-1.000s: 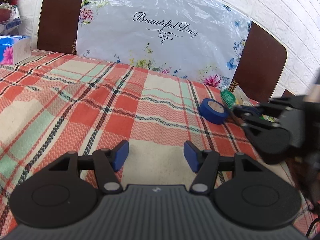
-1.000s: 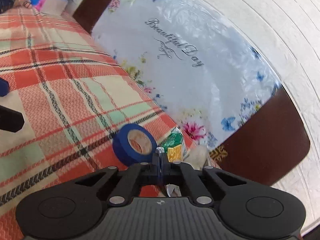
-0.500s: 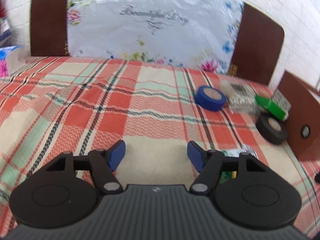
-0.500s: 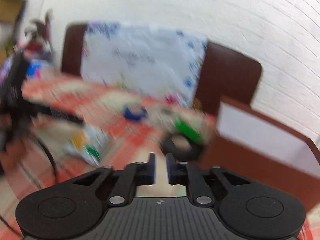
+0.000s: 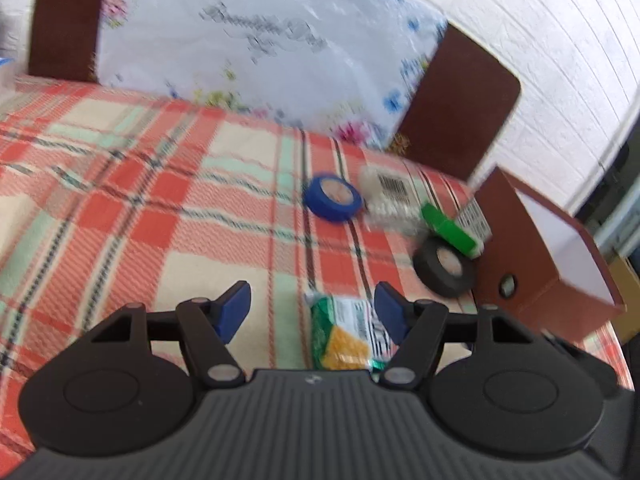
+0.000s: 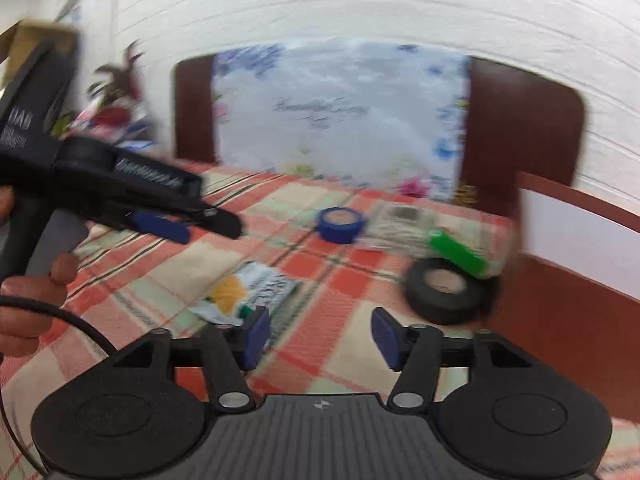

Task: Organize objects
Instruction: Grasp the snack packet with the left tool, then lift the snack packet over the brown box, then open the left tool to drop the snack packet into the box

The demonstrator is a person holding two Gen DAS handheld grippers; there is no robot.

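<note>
A green, orange and white packet [image 5: 346, 334] lies flat on the plaid tablecloth, between my left gripper's [image 5: 312, 312] open fingers; it also shows in the right wrist view [image 6: 248, 292]. My right gripper [image 6: 318, 338] is open and empty above the cloth. Farther back lie a blue tape roll [image 5: 332, 197] [image 6: 340, 224], a black tape roll [image 5: 444, 266] [image 6: 446, 291], a green box [image 5: 450, 229] [image 6: 458, 256] and a clear barcoded packet [image 5: 390, 196]. The left gripper [image 6: 168, 226] shows from the side in the right wrist view.
A brown open box [image 5: 536, 248] [image 6: 576, 252] stands at the table's right edge beside the black tape. Two brown chair backs [image 5: 456, 100] and a floral plastic sheet [image 5: 256, 40] stand behind the table against a white brick wall.
My right gripper let go of the packet, pulled back from the blue tape and opened wide. The packet now lies on the cloth. My left gripper moved right, over the packet.
</note>
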